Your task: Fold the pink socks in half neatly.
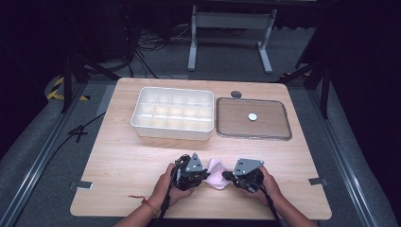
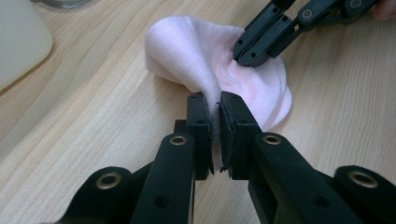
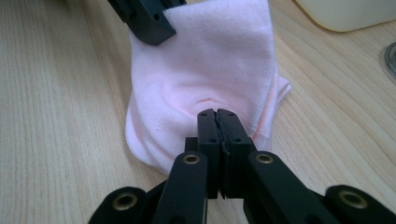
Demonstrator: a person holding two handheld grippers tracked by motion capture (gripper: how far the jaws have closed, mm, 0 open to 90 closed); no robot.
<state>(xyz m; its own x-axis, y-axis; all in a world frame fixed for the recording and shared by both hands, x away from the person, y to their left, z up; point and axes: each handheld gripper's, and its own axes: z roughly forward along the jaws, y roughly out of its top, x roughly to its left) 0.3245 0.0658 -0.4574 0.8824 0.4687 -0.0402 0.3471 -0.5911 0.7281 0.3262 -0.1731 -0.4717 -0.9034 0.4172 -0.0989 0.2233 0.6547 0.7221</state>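
Dark room, grey carpet, metal stand legs (image 1: 231, 35) at 12 o'clock behind a light wooden table (image 1: 118, 156). Cables on the floor at 11 o'clock.

On the table, far half: white divided box (image 1: 173, 113), open, many small compartments, nothing visible in them. Touching or just beside it at its 3 o'clock: clear flat lid (image 1: 253, 119) lying flat, with a small white disc (image 1: 252, 116) at its centre. Small dark round thing (image 1: 236, 94) on the table at the lid's 11 o'clock corner; too small to identify.

Near edge, 6 o'clock: pink sock (image 1: 217, 173) bunched on the table between both tools. Person's forearms enter from the bottom; red cord on the left wrist (image 1: 147, 203).

Left gripper (image 2: 214, 122): jaws nearly closed, pinching a fold of the pink sock between the pads; fabric fills the narrow gap. In the high view it sits at the sock's 9 o'clock (image 1: 204, 174).

Right gripper (image 3: 218, 125): jaws pressed together on the sock's near edge, a little fabric puckered at the tips. In the high view it sits at the sock's 3 o'clock (image 1: 227, 176).

Each tool shows in the other's camera: right gripper tip on the sock at 1 o'clock in the left gripper view, left gripper tip at 11 o'clock in the right gripper view. Sock partly lifted at both pinch points, the rest lying on the wood.
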